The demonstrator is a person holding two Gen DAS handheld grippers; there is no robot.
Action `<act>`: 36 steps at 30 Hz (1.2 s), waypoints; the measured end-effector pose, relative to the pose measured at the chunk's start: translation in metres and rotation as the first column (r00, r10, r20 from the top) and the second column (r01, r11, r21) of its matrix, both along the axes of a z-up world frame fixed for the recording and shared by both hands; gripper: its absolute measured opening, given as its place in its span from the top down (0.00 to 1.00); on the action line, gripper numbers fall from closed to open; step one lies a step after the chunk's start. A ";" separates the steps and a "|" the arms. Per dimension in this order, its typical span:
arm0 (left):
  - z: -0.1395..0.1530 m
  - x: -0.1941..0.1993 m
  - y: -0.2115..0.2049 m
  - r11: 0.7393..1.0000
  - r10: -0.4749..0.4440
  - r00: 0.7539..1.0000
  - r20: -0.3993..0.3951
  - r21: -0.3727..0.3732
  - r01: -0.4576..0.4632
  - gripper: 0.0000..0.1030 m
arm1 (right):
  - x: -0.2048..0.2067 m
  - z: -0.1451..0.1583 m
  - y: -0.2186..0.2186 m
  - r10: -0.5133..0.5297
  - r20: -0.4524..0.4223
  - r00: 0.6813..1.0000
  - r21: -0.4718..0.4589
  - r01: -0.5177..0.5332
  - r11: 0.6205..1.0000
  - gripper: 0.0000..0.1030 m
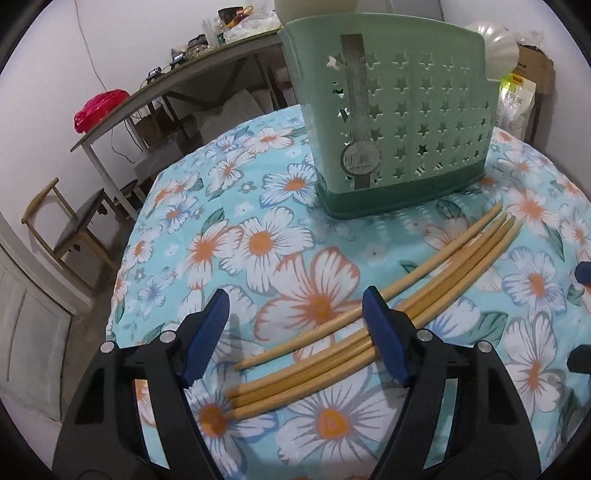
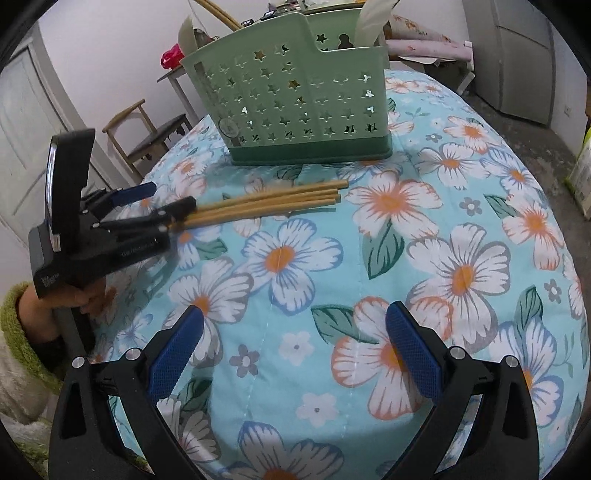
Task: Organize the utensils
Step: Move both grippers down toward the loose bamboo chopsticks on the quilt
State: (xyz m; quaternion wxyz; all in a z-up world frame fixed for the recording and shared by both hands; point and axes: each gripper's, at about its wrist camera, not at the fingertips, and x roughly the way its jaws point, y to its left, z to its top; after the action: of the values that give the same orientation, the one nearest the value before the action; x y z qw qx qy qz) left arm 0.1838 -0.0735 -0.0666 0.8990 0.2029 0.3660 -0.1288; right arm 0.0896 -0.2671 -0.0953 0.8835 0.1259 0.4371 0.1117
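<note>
Several wooden chopsticks (image 1: 295,382) lie side by side on the flowered tablecloth (image 1: 155,229), thin tips toward a green star-punched utensil basket (image 1: 388,122). My left gripper (image 1: 295,332) is open low over their thick ends. Its right finger (image 1: 384,332) crosses over the sticks and its left finger (image 1: 207,332) stands clear of them. In the right wrist view the left gripper (image 2: 162,203) meets the chopsticks (image 2: 277,203) in front of the basket (image 2: 295,99), which holds white spoons (image 2: 373,18) and more chopsticks. My right gripper (image 2: 295,347) is open and empty above the cloth.
A person's hand in a green-cuffed sleeve (image 2: 22,314) holds the left gripper. Beyond the round table stand a wooden chair (image 1: 74,221), a long side table with a red bag (image 1: 99,110) and clutter, and bags on the floor (image 1: 513,103). A grey cabinet (image 2: 524,55) stands far right.
</note>
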 end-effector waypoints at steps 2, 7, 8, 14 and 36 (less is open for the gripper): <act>0.000 -0.005 0.001 1.000 -0.007 1.000 -0.011 0.004 0.007 0.33 | -0.001 0.000 -0.003 -0.005 0.001 1.000 0.021 0.005 1.000 0.06; 0.000 -0.024 0.000 1.000 -0.027 1.000 0.005 0.016 0.027 0.33 | 0.000 0.000 -0.009 -0.017 -0.004 1.000 0.068 0.017 0.998 0.06; 0.000 -0.028 0.001 1.000 -0.028 1.000 -0.004 0.008 0.028 0.33 | 0.000 0.000 -0.009 -0.018 -0.004 1.000 0.072 0.018 0.997 0.06; 0.000 -0.044 0.011 0.997 -0.016 0.997 -0.073 -0.077 0.010 0.33 | -0.001 0.000 -0.013 -0.032 -0.012 0.999 0.093 0.033 0.995 0.09; -0.010 -0.068 0.030 0.983 -0.012 0.986 -0.165 -0.182 -0.019 0.32 | 0.041 -0.019 -0.021 -0.136 -0.196 0.971 0.457 0.214 0.864 0.68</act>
State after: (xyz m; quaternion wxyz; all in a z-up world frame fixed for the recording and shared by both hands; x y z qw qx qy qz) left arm 0.1163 -0.0433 -0.0771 0.8805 0.1072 0.4265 -0.1769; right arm 0.1307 -0.2884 -0.1146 0.7948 0.3860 0.4515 0.1241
